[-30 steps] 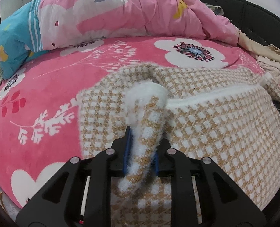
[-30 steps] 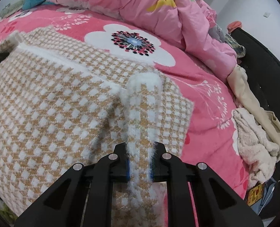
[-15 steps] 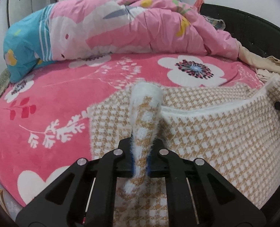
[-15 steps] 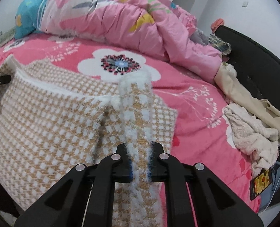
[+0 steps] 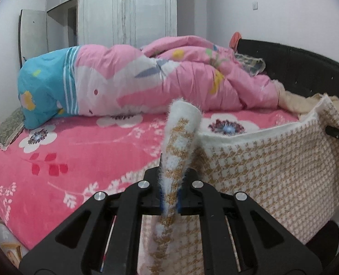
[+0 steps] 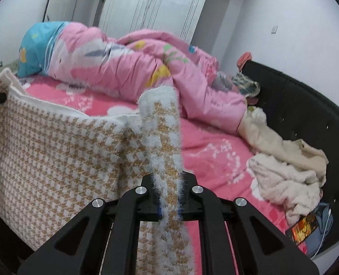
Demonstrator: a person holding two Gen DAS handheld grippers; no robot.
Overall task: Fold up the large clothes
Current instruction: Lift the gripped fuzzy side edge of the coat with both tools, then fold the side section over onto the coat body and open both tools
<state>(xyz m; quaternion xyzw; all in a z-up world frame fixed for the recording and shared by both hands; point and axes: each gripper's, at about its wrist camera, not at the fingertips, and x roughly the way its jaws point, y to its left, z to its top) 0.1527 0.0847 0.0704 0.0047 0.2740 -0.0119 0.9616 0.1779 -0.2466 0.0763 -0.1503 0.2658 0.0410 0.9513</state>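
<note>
Compared with a second ago, we note both views now take in the wardrobe [image 5: 128,11] and the walls, where earlier the bed [image 5: 54,151] filled the frame. The houndstooth garment [image 5: 272,167], tan and white, lay flat on the pink floral bed cover a second ago; now its upper edge is raised off the cover and stretched between the two claws, the panel hanging below with its white trim along the top. The pink quilt [image 5: 181,75] is unchanged at the far side of the bed.

The left claw [image 5: 170,190] has just been closing; its jaws are pressed tight on a fuzzy corner of the garment, which stands up as a roll ahead of the fingers. The right claw [image 6: 169,194] pinches the opposite corner in the same way, jaws nearly together on the fabric.

View differences, largest first. Only the right wrist view shows the full run of the black headboard [image 6: 307,105], a heap of beige clothes [image 6: 288,165] against it, and a small colourful packet [image 6: 303,228] at the bed's edge. Only the left wrist view shows the open stretch of bed cover to the garment's left and a patterned mat [image 5: 7,126] beyond the quilt's blue end. Each view catches the other claw's tip at its margin, touching the garment's far corner.
</note>
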